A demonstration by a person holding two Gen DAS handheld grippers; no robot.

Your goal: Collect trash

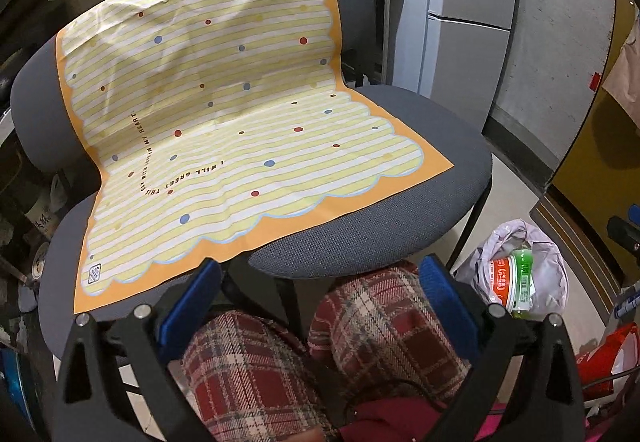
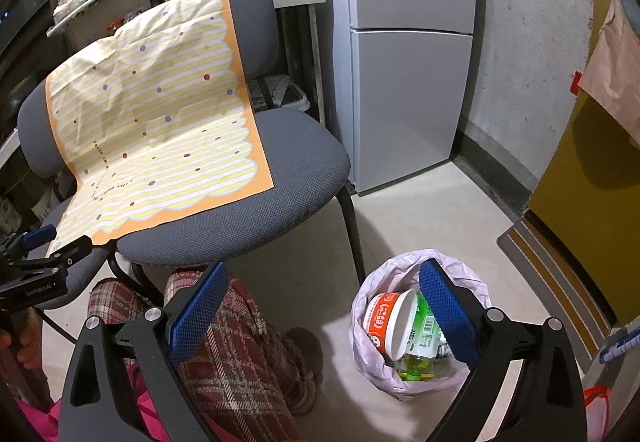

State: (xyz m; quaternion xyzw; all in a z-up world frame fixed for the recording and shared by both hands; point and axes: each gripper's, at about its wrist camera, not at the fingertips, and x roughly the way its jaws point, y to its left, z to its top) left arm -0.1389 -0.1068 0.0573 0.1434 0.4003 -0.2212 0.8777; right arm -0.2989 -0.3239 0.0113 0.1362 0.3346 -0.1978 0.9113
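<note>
Your right gripper (image 2: 324, 306) stands wide open with nothing between its blue pads (image 2: 198, 308), hanging above the floor beside your plaid-trousered legs (image 2: 240, 354). The trash bag (image 2: 400, 382) sits on the floor right of the chair, partly behind that gripper's right finger. In it an orange-and-white cup (image 2: 388, 326) lies on its side, touching a green-labelled bottle (image 2: 422, 342); the writing on both is too small to read.

Your left gripper (image 1: 320, 290) is open and empty too, over your knees at the front edge of the chair (image 1: 360, 234). From there the trash bag (image 1: 552, 270) lies low to the right, beyond its right finger.

The striped, dotted cloth (image 1: 224, 114) drapes the chair's back and seat; the seat's right side is bare. It reads "I WILL GREET THIS DAY WITH LOVE IN MY HEART". Bare floor (image 2: 420, 210) runs from the bag to the grey fridge (image 2: 408, 82) behind the chair.
</note>
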